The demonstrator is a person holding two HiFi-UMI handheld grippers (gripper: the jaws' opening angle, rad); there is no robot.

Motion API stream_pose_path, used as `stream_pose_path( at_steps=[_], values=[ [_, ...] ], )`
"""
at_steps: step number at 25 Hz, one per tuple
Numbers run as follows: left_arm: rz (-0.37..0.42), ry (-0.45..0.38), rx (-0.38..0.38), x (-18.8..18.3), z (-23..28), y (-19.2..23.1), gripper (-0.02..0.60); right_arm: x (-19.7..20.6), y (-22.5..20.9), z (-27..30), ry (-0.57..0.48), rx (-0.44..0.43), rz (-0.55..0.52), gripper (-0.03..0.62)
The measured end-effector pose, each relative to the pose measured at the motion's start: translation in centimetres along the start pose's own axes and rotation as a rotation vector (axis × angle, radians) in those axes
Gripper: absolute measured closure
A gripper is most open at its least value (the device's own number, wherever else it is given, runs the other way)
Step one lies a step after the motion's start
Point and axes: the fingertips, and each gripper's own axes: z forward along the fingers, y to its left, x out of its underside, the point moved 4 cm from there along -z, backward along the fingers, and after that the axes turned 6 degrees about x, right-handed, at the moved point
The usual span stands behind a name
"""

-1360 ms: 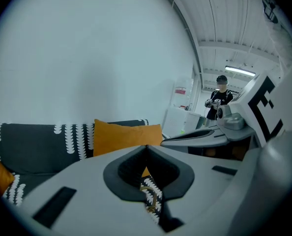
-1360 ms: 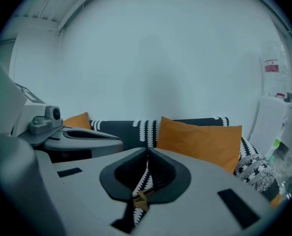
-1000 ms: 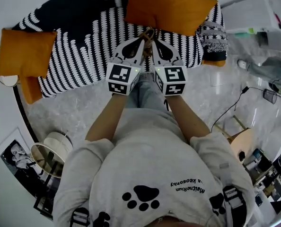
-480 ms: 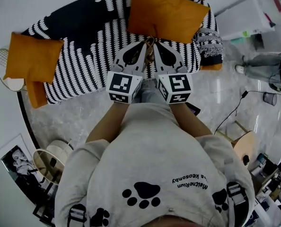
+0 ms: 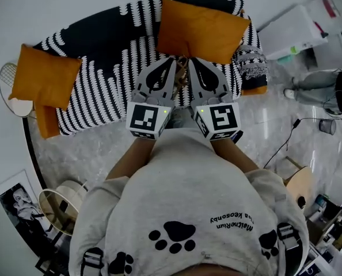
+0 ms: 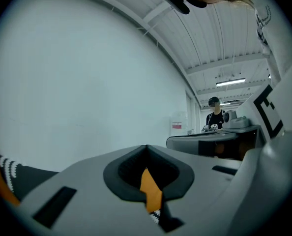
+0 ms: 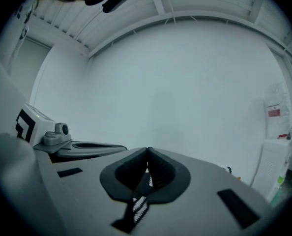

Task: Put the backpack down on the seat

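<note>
A sofa (image 5: 102, 68) with a black-and-white striped cover stands in front of me; an orange cushion (image 5: 200, 30) lies on its seat. Black straps with buckles (image 5: 286, 237) sit on my shoulders, and the backpack's body is hidden. My left gripper (image 5: 172, 62) and right gripper (image 5: 189, 62) are held side by side over the seat's front, tips near the cushion. Both are shut with nothing in them. Through the closed slit, the left gripper (image 6: 146, 149) view shows orange fabric beyond and the right gripper (image 7: 147, 151) view shows striped fabric. A small brownish thing between the tips is unclear.
A second orange cushion (image 5: 44, 76) leans at the sofa's left end, next to a round side table (image 5: 10, 91). A wooden stool (image 5: 295, 174), a floor cable (image 5: 280, 142) and a white cabinet (image 5: 292, 30) stand on the right. Another person's legs (image 5: 309, 82) are at the right edge.
Both grippers have risen and reached farther over the sofa seat, still side by side and shut. The sofa has shifted lower in the head view.
</note>
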Motion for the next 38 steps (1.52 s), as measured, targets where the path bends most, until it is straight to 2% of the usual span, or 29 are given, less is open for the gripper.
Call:
stream_pose_path(
  at_steps=[6,22,28,38],
  values=[
    [0.015,-0.024,-0.029,-1.6,-2.2,-0.7,0.563,-1.0,0.9,-2.1,-0.026,-0.017,-0.007,0.56],
    [0.041,-0.016,-0.001,-1.0,-4.0,-2.2,0.563,0.4,1.8,-4.1,-0.014,-0.002,-0.024,0.56],
    [0.027,-0.007,0.018,-0.5,-3.3,-2.6,0.563,0.8,1.2,-4.0,0.003,0.008,-0.024,0.562],
    [0.045,0.01,0.035,-0.2,-1.0,-3.8,0.563,1.7,-1.1,-4.0,0.023,-0.003,-0.012,0.56]
  ],
)
